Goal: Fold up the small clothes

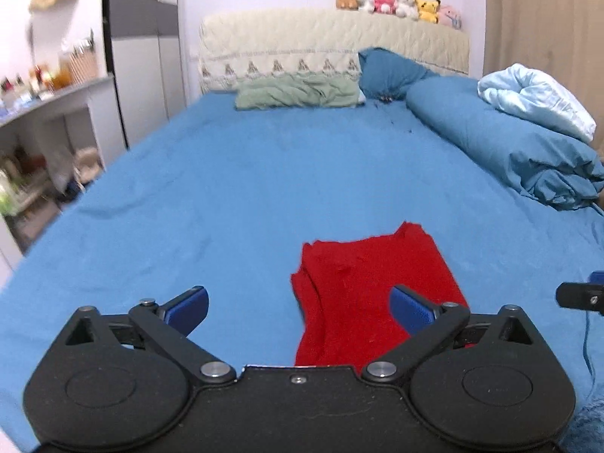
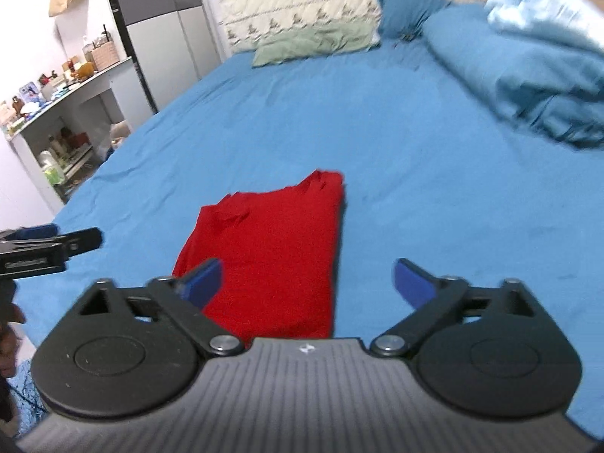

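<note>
While both tools [image 1: 298,311] [image 2: 306,283] gape, red garment [image 1: 372,294] lies folded.

Both views look low along the bed [image 1: 264,173] toward the headboard [image 1: 332,37], each over its own hand-held gripper. The left wrist view sits just left of the red garment [image 1: 370,294], close above it, with the plush toys [image 1: 396,5] on the headboard in frame. The right wrist view sits just right of the red garment [image 2: 271,256], tilted leftward. They share the garment, the green pillow [image 2: 313,43] and the shelf [image 2: 64,90].
</note>
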Available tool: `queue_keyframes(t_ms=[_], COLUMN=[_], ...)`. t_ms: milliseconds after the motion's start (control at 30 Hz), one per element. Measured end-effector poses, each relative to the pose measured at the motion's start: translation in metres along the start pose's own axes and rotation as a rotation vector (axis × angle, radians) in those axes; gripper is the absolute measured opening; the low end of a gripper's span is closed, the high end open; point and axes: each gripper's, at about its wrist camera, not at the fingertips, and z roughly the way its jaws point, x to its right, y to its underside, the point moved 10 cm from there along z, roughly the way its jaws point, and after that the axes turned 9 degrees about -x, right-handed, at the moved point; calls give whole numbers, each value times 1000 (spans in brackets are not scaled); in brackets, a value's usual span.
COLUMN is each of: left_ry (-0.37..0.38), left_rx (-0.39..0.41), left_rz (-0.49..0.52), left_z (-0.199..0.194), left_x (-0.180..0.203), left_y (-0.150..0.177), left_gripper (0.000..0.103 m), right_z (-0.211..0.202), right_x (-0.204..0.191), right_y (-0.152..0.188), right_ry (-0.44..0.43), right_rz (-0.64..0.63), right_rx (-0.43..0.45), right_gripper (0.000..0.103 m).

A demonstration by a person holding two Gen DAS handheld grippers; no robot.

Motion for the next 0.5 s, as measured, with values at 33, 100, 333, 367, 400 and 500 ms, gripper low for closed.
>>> queue_keyframes(t_ms=[33, 100, 333, 367, 400, 500], left_ry=[-9, -28, -60, -57, -55, -43], left_rx=[-2, -20, -103, -116, -124, -140], left_rz=[1, 4, 20, 18, 18, 14], left_z=[-10, -25, -46, -46, -47, -49], left_x=[0, 1, 5, 6, 7, 9], left_y=[2, 11, 55, 60, 65, 77], left_gripper=[103, 103, 103, 103, 103, 103], right_z=[-9, -26, -53, -56, -58, -57], right_x=[-1, -3, -10, -11, -11, -13], right_y=[2, 12, 57, 63, 69, 83], right_ry=[22, 78, 107, 114, 120, 130], right_rz=[-5, -11, 24, 24, 21, 15], right_rx=[1, -24, -113, -117, -124, -149], right_gripper=[103, 103, 103, 103, 103, 103])
